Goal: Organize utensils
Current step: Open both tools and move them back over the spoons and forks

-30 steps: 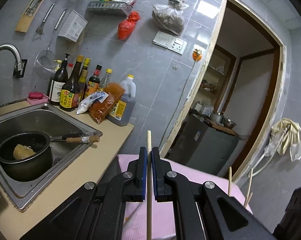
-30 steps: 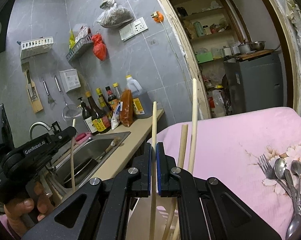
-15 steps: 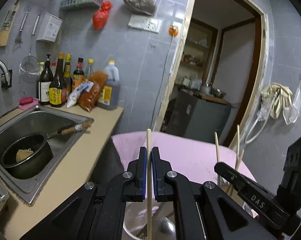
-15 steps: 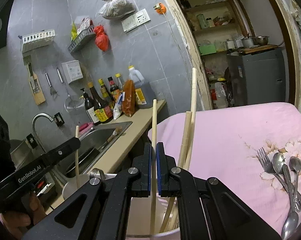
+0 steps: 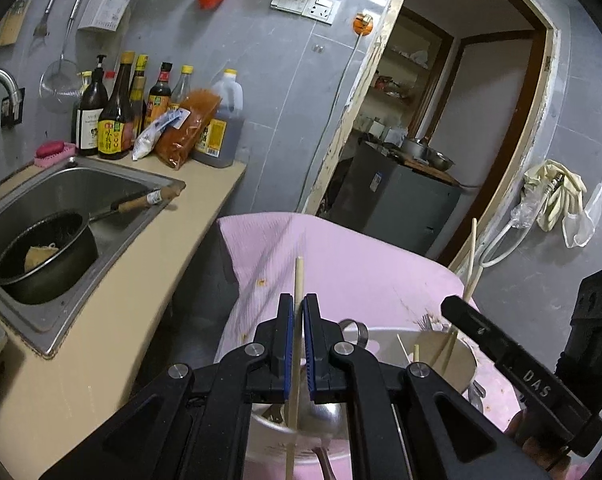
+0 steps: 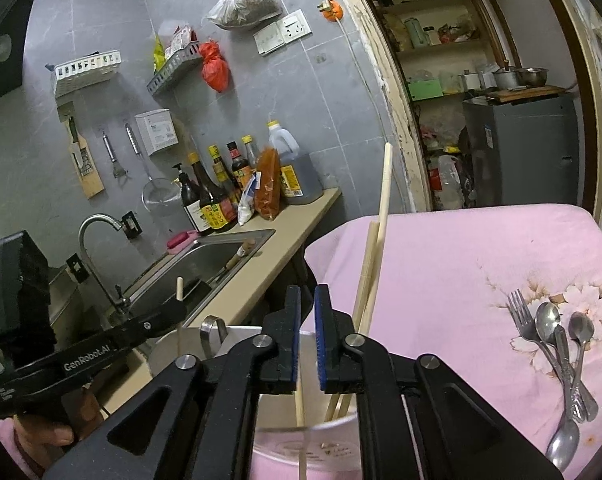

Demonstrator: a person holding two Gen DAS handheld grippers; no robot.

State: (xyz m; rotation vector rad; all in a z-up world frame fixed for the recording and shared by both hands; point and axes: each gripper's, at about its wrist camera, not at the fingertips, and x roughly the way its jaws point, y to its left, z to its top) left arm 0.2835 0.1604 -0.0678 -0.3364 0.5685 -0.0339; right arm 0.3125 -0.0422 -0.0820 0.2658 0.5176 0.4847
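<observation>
Jaws of the left gripper (image 5: 297, 312) pinch one wooden chopstick (image 5: 299, 280), upright above the steel container (image 5: 467, 364). Jaws of the right gripper (image 6: 308, 312) are opening; a chopstick (image 6: 299, 404) stands loose between them, dropping into that container (image 6: 189, 340), where two more chopsticks (image 6: 383, 216) lean. Only the right wrist view shows the fork (image 6: 521, 316) and spoons (image 6: 551, 320) lying on the pink floral tabletop (image 6: 461, 240). Only the left view shows the pot (image 5: 41, 264) in the sink (image 5: 101, 184).
</observation>
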